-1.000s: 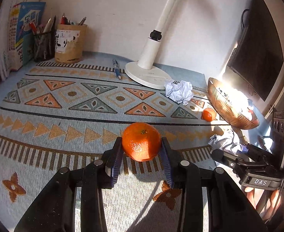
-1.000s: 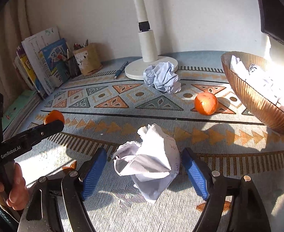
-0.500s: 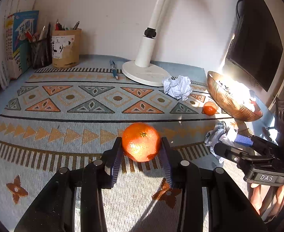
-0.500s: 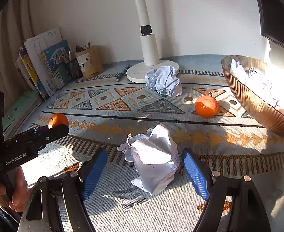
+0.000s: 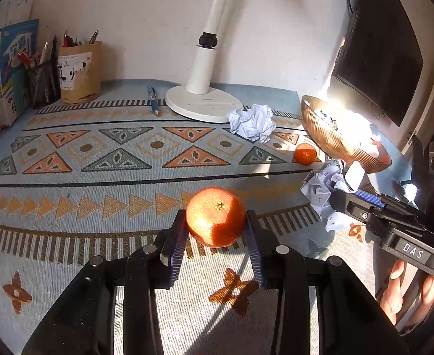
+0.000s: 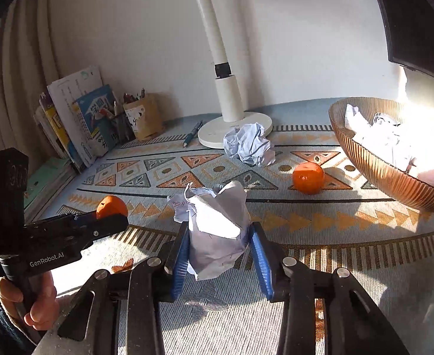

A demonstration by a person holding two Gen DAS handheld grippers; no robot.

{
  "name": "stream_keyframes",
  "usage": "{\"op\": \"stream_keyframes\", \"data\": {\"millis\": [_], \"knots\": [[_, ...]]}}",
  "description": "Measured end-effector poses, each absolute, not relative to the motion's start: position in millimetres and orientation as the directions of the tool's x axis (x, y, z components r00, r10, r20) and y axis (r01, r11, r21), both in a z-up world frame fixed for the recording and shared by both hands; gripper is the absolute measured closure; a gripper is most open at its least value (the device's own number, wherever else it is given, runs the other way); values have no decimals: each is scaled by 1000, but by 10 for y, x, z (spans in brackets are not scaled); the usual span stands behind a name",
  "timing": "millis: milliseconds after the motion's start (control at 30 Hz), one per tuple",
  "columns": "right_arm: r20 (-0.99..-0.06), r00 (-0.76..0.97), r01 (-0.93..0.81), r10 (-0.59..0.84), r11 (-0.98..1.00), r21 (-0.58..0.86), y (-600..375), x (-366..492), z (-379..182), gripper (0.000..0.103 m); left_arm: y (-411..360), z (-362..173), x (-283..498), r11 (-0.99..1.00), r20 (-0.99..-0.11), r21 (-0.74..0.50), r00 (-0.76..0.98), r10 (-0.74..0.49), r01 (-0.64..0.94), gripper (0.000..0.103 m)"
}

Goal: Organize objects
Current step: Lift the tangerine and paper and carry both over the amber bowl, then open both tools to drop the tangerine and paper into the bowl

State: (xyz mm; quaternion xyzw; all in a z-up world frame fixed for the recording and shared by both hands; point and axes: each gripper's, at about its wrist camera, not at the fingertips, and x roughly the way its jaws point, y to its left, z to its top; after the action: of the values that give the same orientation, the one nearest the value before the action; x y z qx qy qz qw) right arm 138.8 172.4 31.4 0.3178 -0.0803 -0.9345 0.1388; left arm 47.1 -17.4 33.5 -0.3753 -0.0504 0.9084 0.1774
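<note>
My left gripper [image 5: 217,220] is shut on an orange tangerine [image 5: 216,216], held just above the patterned mat [image 5: 113,159]. My right gripper [image 6: 218,232] has its jaws closing, and the blue pads press both sides of a crumpled white paper ball [image 6: 217,224]. In the left wrist view that paper ball [image 5: 320,189] sits in the right gripper [image 5: 345,196] at the right. A second tangerine [image 6: 308,177] lies on the mat beside a brown ribbed bowl [image 6: 379,171] that holds several crumpled papers. Another paper ball [image 6: 249,143] rests near the lamp base.
A white desk lamp [image 5: 202,103] stands at the back centre with a pen [image 5: 153,100] beside it. A brown pen holder [image 5: 79,71] and upright books [image 5: 9,68] fill the back left. A dark monitor [image 5: 385,53] hangs over the bowl. A person's hand [image 6: 36,304] grips each handle.
The right jaws have drawn in from wide apart onto the paper ball, squeezing it taller and lifting it a little. The left gripper keeps its hold on the tangerine.
</note>
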Motion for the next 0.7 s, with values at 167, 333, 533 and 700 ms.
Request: {"op": "stream_keyframes", "data": {"millis": [167,333,533,700], "knots": [[-510,-814,152,-279,-949,276,2217,1601,596,65,312,656,388,-910,-642,-159,-660,389,-382,68],[-437,-890,5,-133,-959,284,2969,1608,1108,65,1127,1085,119,-851,-592,-98,-657,467,-516,68],[-516,-856,-211,40,-937,278,3748,1046,1224,64,2123,1204,-367,-787,-571,-39,-633,523,-615,68],[-537,-839,-278,86,-917,287,4055,686,1195,65,2430,1180,-637,-798,-519,-41,-670,531,-601,68]]}}
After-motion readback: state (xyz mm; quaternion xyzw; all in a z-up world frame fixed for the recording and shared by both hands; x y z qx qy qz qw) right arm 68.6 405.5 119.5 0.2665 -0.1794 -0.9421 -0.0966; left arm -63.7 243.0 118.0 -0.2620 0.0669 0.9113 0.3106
